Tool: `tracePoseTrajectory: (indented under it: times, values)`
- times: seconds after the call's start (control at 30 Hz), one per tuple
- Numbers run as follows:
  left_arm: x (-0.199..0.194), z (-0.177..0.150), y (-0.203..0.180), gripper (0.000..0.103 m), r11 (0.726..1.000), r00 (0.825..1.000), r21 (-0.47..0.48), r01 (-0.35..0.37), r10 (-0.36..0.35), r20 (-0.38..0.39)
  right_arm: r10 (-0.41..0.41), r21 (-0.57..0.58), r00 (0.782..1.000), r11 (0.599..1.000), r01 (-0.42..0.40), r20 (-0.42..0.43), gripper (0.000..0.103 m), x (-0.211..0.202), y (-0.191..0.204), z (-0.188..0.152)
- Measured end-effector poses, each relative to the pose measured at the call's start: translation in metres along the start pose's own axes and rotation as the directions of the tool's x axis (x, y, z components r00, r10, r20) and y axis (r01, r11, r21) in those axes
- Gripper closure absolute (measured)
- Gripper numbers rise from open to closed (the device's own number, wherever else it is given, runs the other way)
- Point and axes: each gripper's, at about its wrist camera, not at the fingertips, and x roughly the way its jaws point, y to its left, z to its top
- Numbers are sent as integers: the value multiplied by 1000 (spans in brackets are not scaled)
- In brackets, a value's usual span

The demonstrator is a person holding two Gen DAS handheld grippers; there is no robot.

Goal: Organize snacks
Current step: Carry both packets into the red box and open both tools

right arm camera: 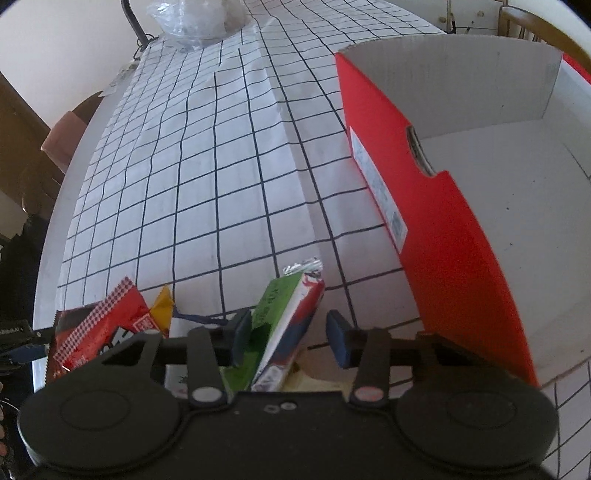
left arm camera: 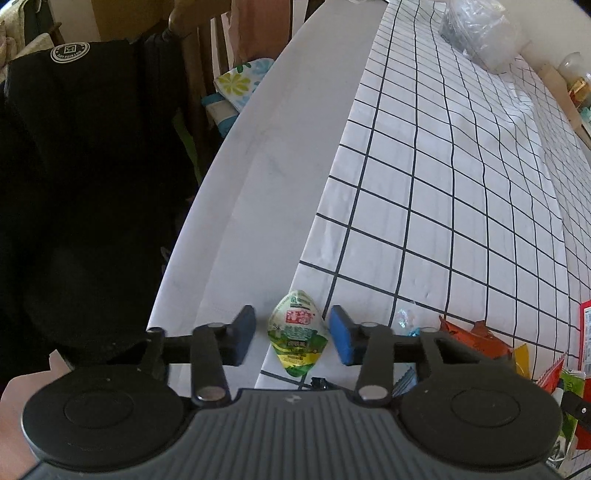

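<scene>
A small jelly cup (left arm camera: 298,332) with a green, white and red lid lies at the left edge of the checked cloth (left arm camera: 461,184). My left gripper (left arm camera: 293,338) straddles it; the right pad is at its rim, the left pad stands clear, so it is open. In the right wrist view a green and red snack packet (right arm camera: 284,314) with a silver crimped end rests between the fingers of my right gripper (right arm camera: 290,338). The left pad is against it and a gap shows at the right pad. An open red box (right arm camera: 443,206) with a white inside stands just to the right.
More snack packets lie close by: a red checked one (right arm camera: 99,332), a yellow one (right arm camera: 164,306), an orange one (left arm camera: 476,338). A crumpled clear plastic bag (left arm camera: 480,33) sits at the far end. The bare white table edge (left arm camera: 258,166) borders a person's black clothing (left arm camera: 74,184).
</scene>
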Motion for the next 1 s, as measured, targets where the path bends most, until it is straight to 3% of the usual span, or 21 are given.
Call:
tracePoseTrajectory:
  times: [0.27,0.63,1.0]
  values:
    - [-1,-3,1,69,1000,1000,-2,-3,4,17,19,-11,999,1000,-19,33,81,-3,0,-5]
    - [-21,-11,11,70,1000,999,-21,13,-12,53,23,-33,994,999,-19,104,85,-26,0,-16]
    - [-71,-26,4,70,994,990,41,97,-101,95,36,-31,974,999,-30,224,85,-87,-5,-26]
